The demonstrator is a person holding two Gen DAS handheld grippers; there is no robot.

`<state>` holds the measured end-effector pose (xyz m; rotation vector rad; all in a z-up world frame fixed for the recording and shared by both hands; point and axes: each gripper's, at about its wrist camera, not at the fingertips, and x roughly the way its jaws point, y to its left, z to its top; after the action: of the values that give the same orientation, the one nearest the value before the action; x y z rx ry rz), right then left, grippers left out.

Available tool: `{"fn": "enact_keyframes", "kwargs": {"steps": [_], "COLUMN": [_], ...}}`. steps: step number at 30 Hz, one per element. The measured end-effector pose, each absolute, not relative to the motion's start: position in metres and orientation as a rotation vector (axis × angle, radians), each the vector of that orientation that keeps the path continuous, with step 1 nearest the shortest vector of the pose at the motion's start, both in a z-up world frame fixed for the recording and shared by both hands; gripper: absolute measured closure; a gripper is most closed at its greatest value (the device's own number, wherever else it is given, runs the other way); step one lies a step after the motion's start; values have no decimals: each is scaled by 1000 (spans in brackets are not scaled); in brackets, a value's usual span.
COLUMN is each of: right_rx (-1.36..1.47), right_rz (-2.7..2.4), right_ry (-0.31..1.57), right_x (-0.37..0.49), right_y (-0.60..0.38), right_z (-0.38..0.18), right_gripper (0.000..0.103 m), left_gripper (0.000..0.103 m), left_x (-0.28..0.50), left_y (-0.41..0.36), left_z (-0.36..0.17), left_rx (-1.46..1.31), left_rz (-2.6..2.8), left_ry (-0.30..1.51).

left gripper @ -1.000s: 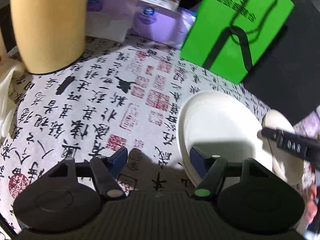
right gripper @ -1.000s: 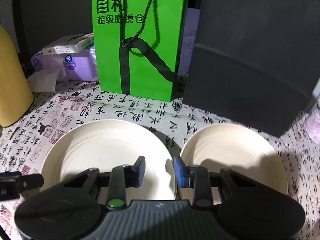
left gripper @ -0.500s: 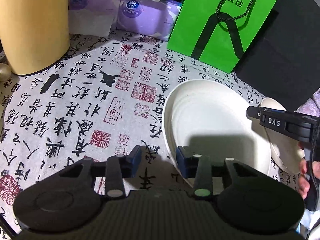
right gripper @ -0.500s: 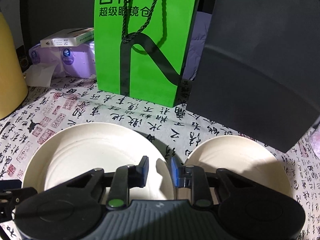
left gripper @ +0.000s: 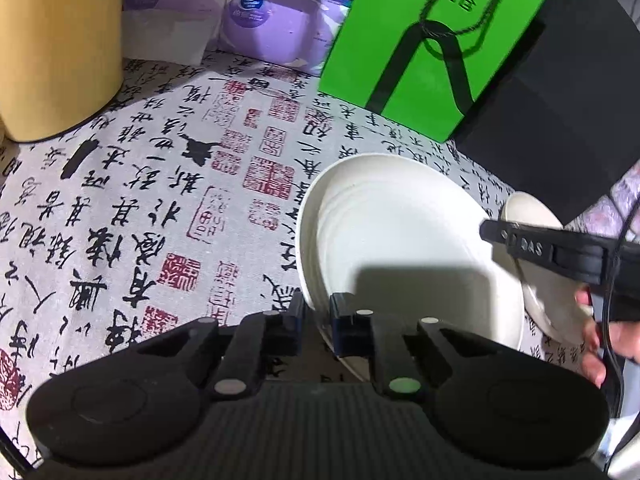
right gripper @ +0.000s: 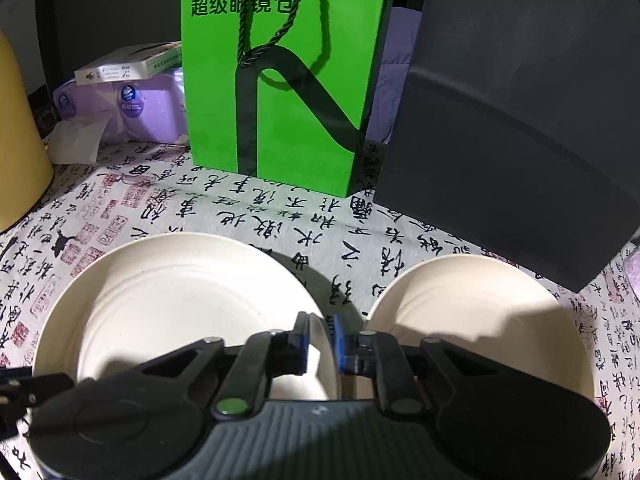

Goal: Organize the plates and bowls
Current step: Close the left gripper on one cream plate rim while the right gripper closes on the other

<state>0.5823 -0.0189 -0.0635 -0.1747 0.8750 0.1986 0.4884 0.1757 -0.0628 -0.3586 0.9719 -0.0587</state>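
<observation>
A large white plate lies on the calligraphy-print tablecloth. My left gripper is shut on its near left rim. In the right wrist view the same plate fills the lower left, and my right gripper is shut on its right rim, which stands between the blue pads. A smaller white bowl sits just right of the plate, close beside it. One black finger of the right gripper reaches over the plate's right side, with a person's hand behind it.
A green paper bag and a black box stand upright behind the dishes. Purple tissue packs and a tall yellow container are at the back left. Bare tablecloth lies left of the plate.
Both grippers' jaws have closed from apart onto the large plate's rim, the left on its left edge and the right on its right edge. The left gripper came in closer to the plate.
</observation>
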Motion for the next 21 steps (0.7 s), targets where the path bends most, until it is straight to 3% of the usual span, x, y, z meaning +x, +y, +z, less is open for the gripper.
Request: {"fn": "enact_keyframes", "kwargs": {"steps": [21], "right_rx": [-153], "right_rz": [283], "right_ry": [943], "right_x": [570], "right_y": [-23], "right_z": [-65], "right_gripper": [94], "left_gripper": [91], "left_x": [489], "left_y": [187], "left_z": [-61], "left_rx": [-355], "left_rz": [-1], "left_ry": [969]}}
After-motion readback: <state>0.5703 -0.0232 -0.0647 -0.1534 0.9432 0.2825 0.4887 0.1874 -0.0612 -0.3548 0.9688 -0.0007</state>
